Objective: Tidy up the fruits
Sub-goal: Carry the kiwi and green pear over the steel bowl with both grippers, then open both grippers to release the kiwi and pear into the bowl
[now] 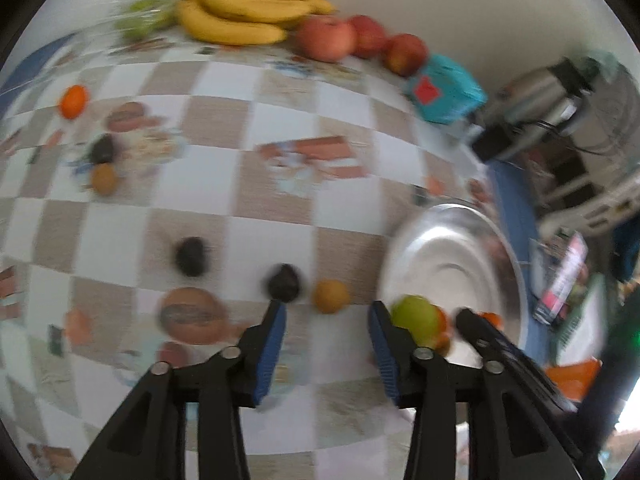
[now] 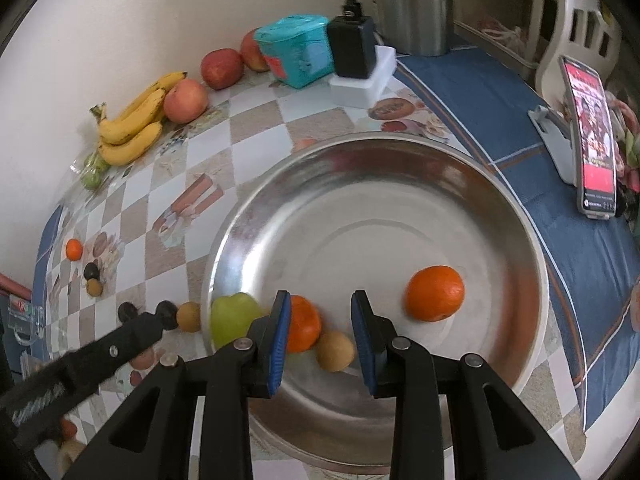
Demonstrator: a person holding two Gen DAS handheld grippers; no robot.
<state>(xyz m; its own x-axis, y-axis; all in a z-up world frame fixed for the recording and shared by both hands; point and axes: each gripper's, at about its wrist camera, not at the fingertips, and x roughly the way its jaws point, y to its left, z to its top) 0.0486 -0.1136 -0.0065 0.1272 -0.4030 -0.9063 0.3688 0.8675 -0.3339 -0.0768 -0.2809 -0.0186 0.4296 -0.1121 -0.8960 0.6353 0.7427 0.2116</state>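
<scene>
My left gripper (image 1: 326, 314), fingers spread and empty, has the small round tan fruit (image 1: 330, 295) dead ahead, just beyond its tips. The wide steel bowl (image 1: 500, 248) sits rightward (my right gripper (image 2: 320, 312), also spread, hangs over it).

The left gripper (image 1: 327, 316) hangs with its jaws spread and empty above the checkered tablecloth (image 1: 224, 184), a dark fruit (image 1: 283, 282) and a small brown fruit (image 1: 330, 296) just beyond its tips. At the table's right edge a steel bowl (image 1: 452, 256) holds a green apple (image 1: 414, 316). Bananas (image 1: 244, 12) and red apples (image 1: 360, 42) line the far edge.

Green apple (image 2: 233, 317), oranges (image 2: 435, 293) in steel bowl (image 2: 360, 168)
</scene>
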